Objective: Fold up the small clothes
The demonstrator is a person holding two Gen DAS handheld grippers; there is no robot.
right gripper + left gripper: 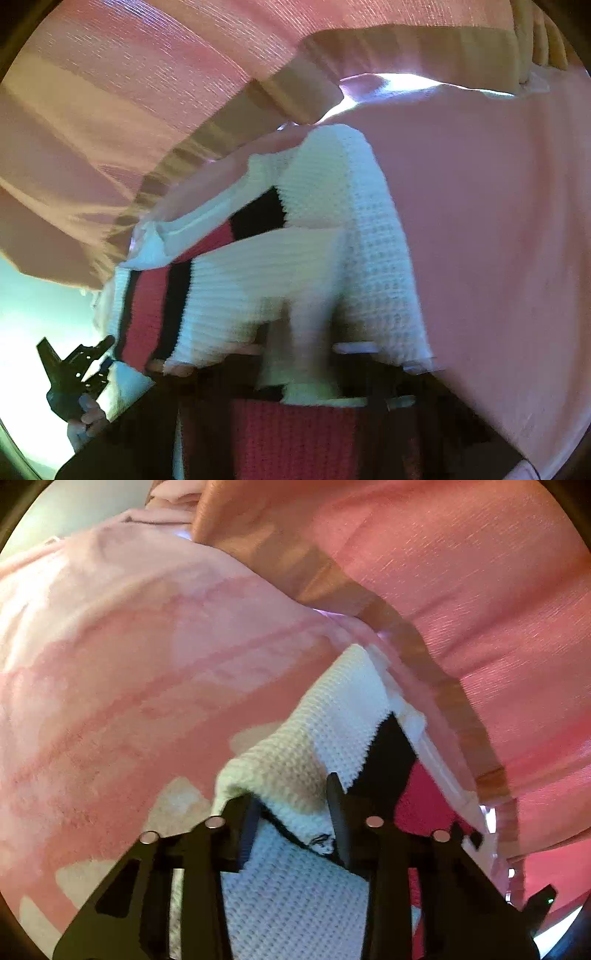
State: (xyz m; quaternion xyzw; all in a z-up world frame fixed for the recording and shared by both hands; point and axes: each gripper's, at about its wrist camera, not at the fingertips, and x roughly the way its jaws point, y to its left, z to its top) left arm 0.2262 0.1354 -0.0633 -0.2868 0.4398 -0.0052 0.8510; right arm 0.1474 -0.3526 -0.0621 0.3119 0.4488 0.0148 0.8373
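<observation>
Both grippers grasp the same knit garment [332, 716], a white waffle-weave piece with black and red stripes, lifted above a pink bedcover [110, 646]. The left gripper [291, 808] has its jaws partly closed on a bunched white edge, the fabric pinched between them. In the left view the garment's long axis runs from the jaws toward 1 o'clock, ending at the striped curtain [461, 572]. The right gripper [299, 350] (its fingers badly blurred) appears to be clenched on another white edge, with the cloth rising from it toward 12 o'clock. In the right view the left gripper also shows at 8 o'clock, well apart from the right one, a hand [85, 421] on its grip.

My judgement: the garment is stretched between the two held edges, neither arm clearly nearer its middle, so the fold turns on bringing one held edge across that long axis to the other. Both grippers tilt upward, pointing toward the curtain.
</observation>
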